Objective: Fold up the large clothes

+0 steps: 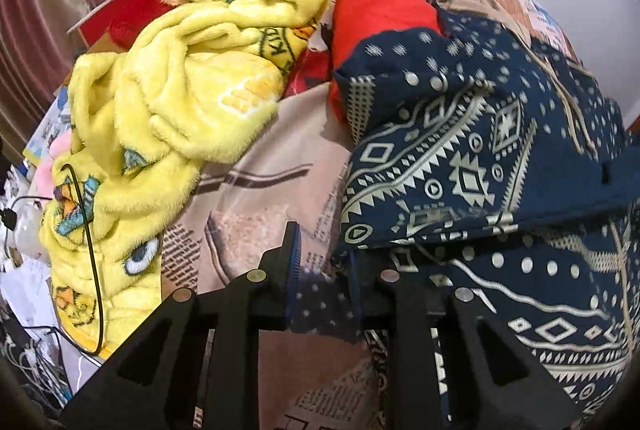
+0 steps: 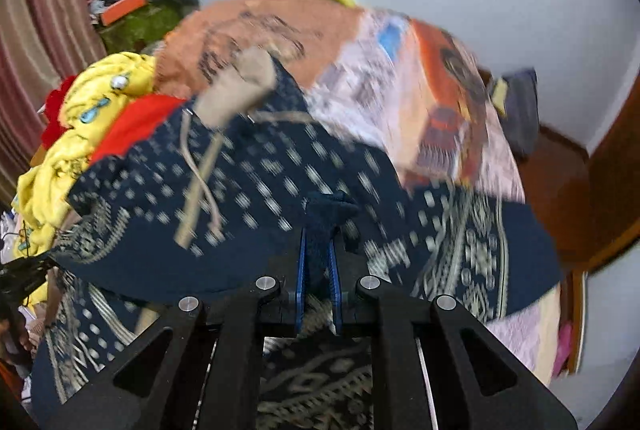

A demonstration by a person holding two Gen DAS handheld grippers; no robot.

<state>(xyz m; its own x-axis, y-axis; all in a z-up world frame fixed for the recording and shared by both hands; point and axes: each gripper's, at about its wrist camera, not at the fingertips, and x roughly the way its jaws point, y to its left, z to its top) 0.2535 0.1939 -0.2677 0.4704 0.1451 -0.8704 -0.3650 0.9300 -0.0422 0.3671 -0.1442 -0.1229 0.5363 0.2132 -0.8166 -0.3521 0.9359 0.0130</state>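
Right gripper (image 2: 319,250): blue pads pressed together on a bunched fold of the navy patterned garment (image 2: 280,181), which spreads ahead of and to both sides of the jaws; its beige drawstring (image 2: 200,169) trails ahead and to the left. Left gripper (image 1: 320,262): jaws nearly together, pinching the same garment's (image 1: 480,149) edge, the bulk lying ahead and to the right. A yellow plush blanket (image 1: 192,77) lies ahead-left on the printed bedspread (image 1: 272,197).
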